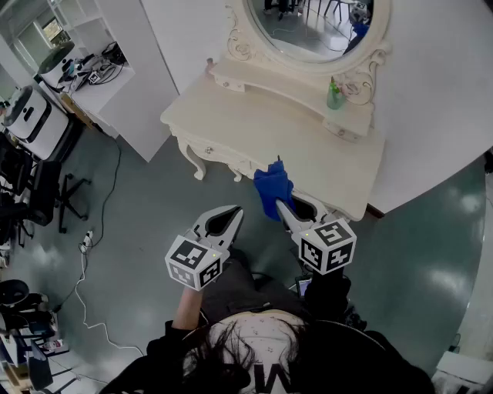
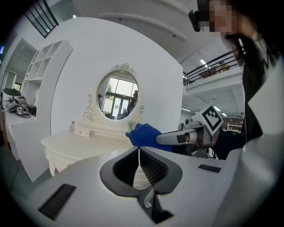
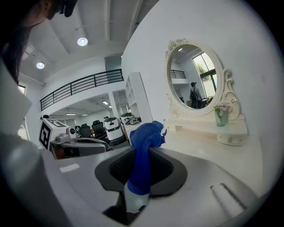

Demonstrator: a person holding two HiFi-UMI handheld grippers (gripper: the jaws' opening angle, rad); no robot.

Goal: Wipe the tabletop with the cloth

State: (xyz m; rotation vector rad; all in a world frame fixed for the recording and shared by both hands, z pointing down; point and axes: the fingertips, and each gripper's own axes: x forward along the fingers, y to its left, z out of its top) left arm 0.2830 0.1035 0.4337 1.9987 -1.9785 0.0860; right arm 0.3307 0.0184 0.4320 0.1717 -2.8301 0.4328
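A cream dressing table [image 1: 246,127] stands against a white wall on a grey-green floor, with an oval mirror [image 1: 308,23] and a small green bottle [image 1: 335,94] on its raised back shelf.

In the head view I have both tools out in front of me, short of the table's front edge. The right gripper [image 1: 283,206] holds the blue cloth [image 1: 272,188] up beside that edge, and as far as I can judge it is not yet on the top. The left gripper [image 1: 232,210] hangs just beside it over the floor.

The left gripper view shows its jaws pressed together with nothing between them. The cloth and the other tool sit just ahead, with the table beyond.

The right gripper view shows the jaws pinching the cloth at its middle. A bunched knot of it rises above the tips, and the tabletop stretches away behind.

I judge the wiping has not begun. To do it well I would bring the bunch down until it flattens on the top, then press lightly and sweep in overlapping passes from one side to the other. I would stop short of the shelf and the bottle, and keep the idle tool off the surface
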